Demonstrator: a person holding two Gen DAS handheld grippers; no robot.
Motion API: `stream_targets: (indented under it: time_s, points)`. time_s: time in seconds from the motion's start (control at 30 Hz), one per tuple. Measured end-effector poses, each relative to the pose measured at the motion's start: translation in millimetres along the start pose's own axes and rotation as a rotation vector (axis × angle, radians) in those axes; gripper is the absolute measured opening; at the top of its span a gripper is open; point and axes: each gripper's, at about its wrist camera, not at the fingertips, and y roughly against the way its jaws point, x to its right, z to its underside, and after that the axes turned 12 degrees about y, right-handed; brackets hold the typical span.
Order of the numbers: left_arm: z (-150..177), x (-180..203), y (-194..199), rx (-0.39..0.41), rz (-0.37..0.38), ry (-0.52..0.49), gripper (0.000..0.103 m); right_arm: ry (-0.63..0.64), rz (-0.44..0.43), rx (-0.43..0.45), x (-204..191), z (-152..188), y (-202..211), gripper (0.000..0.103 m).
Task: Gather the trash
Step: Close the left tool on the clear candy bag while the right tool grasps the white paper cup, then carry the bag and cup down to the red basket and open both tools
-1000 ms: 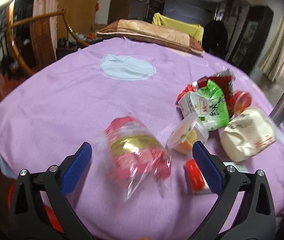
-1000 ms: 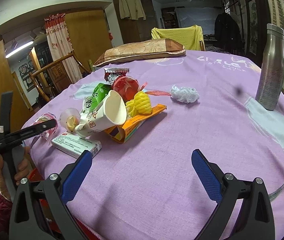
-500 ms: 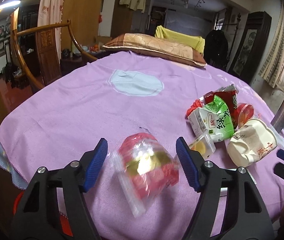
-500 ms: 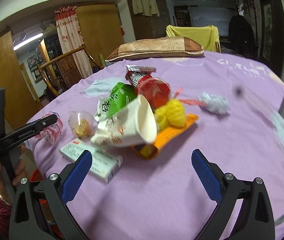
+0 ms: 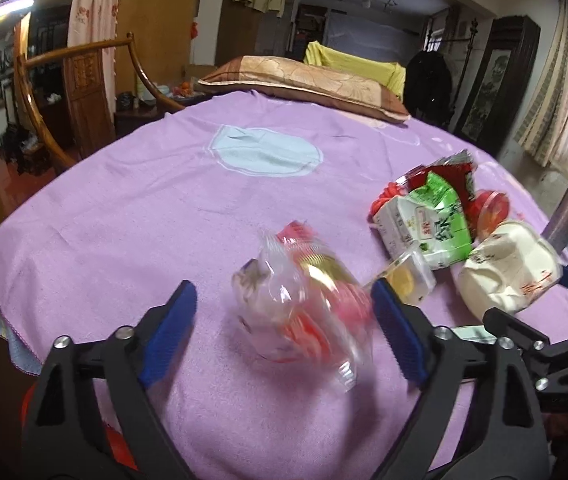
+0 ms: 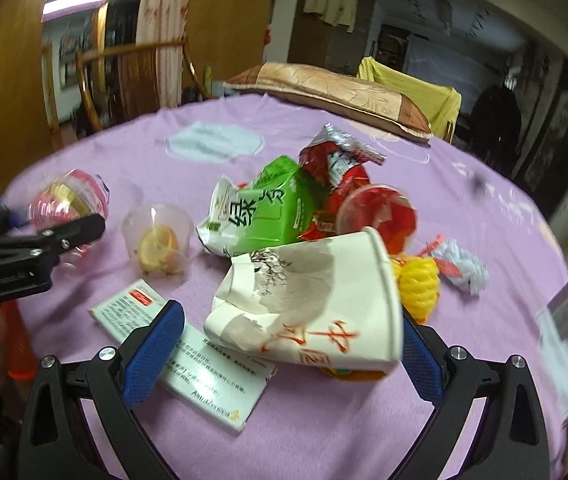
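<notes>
- Left gripper [image 5: 282, 332] over the purple cloth [image 5: 132, 216], jaws just reopened and fairly wide, wrapper [image 5: 303, 300] lying loose between the pads, blurry
- Right gripper [image 6: 289, 352] spread wide around a crumpled paper cup [image 6: 315, 300] on its side, pads not squeezing
- Green carton [image 6: 260, 212], plastic cup [image 6: 158, 238], white box [image 6: 204, 376] piled beside it

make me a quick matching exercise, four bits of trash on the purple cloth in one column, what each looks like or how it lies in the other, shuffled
Things:
1. paper cup
2. clear plastic cup
3. green carton
4. clear wrapper

Descriptions:
A. holds a lemon slice
B. between the open left gripper's pads
C. crushed, on its side, nearest the right gripper
D. squashed, printed with white characters

Pairs: 1-C, 2-A, 3-D, 4-B
</notes>
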Motion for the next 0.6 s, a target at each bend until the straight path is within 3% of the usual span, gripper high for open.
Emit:
stream_targets:
  time_s: [0.03,0.1,0.13,0.17,0.2,0.27,0.4,0.6]
  points:
    - [1,1,-3,-0.004,-0.012,-0.007,0.088,0.009,0.012,-0.009,0,-1,-2,0.097]
    - [2,1,-9,-0.014,-0.025,-0.008,0.088,0.011,0.043,0.02,2,-1,1,0.081]
    - [2,0,-13,-0.025,-0.024,-0.005,0.087,0.016,0.055,0.015,3,-1,0,0.079]
    - [1,-1,-14,-0.03,-0.018,-0.003,0.08,0.0,0.054,0.027,8,0,3,0.079]
    - [0,-2,-14,-0.031,-0.01,-0.002,0.066,-0.027,0.043,0.047,15,2,7,0.079]
    - [-3,-3,-13,-0.044,0.027,0.0,0.057,-0.065,0.033,0.085,25,5,18,0.079]
    - [-9,-1,-1,-0.024,0.065,0.006,0.053,-0.123,0.018,0.152,44,8,40,0.079]
    - [-19,0,29,0.032,0.061,0.007,0.053,-0.165,0.01,0.209,60,14,63,0.079]
